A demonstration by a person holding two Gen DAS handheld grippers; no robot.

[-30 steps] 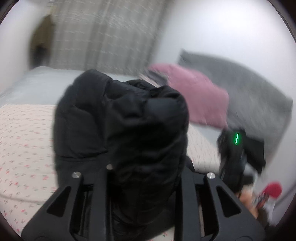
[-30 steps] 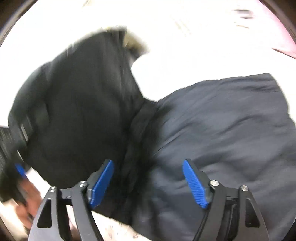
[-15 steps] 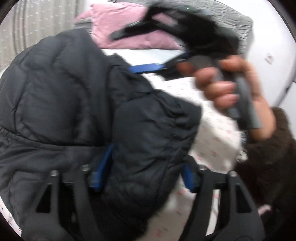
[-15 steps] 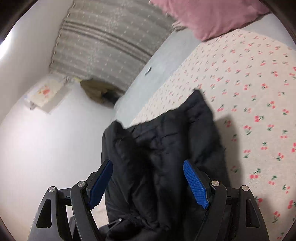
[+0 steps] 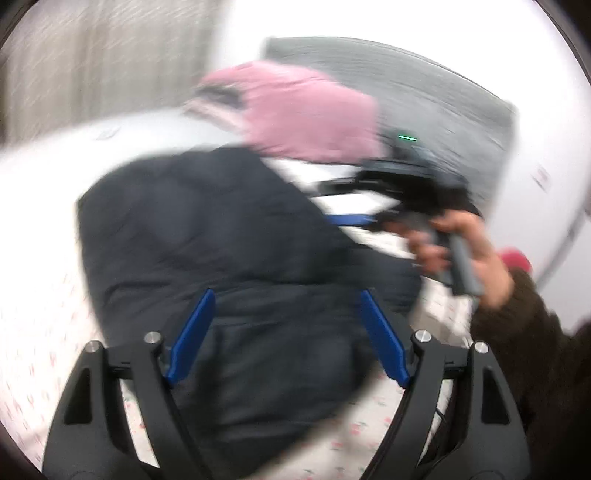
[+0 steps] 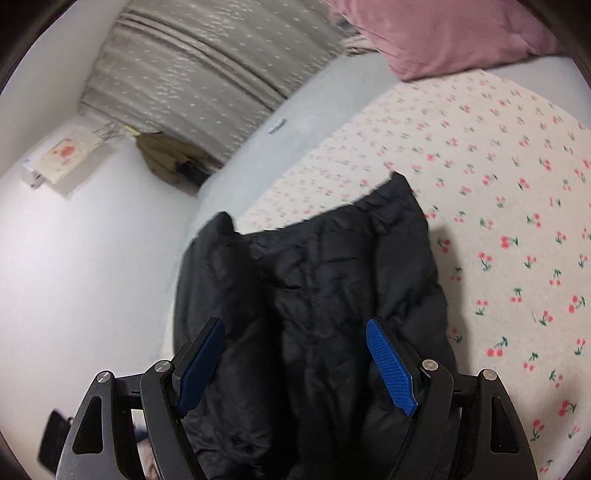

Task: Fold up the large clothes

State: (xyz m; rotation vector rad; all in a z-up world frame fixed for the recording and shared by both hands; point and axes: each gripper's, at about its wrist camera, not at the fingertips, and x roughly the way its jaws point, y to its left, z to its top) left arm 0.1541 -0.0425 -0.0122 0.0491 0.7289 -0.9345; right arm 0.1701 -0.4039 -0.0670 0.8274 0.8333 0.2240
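A: Where was the black puffer jacket (image 6: 314, 314)?

B: It lay bunched on the cherry-print bedsheet (image 6: 498, 192), near the left side of the bed in the right wrist view. Its far hem reached out across the print; the near part ran in between the fingers of the right gripper (image 6: 295, 363).

A: Was that gripper clamped on it?

B: No. Its blue pads (image 6: 391, 369) stood wide apart, with the quilted fabric lying between them and no pinch visible. The jaws were spread.

A: And the left gripper (image 5: 288, 336)?

B: Its view was badly blurred. Even so, its blue pads (image 5: 384, 339) were clearly splayed wide over the jacket (image 5: 221, 258), so it was open as well. Whether the pads touched the cloth I could not tell.

A: Anything else in that blurred view?

B: The right hand (image 5: 461, 247) showed at the far right, wrapped around the other gripper's grey handle, with a dark brown sleeve (image 5: 535, 350) behind it. A small green light glowed on that tool.

A: And the surroundings?

B: A pink pillow (image 6: 443, 33) sat at the far end of the bed, a grey headboard (image 5: 424, 85) beyond it, and a grey curtain (image 6: 192, 74) hung at the far left.
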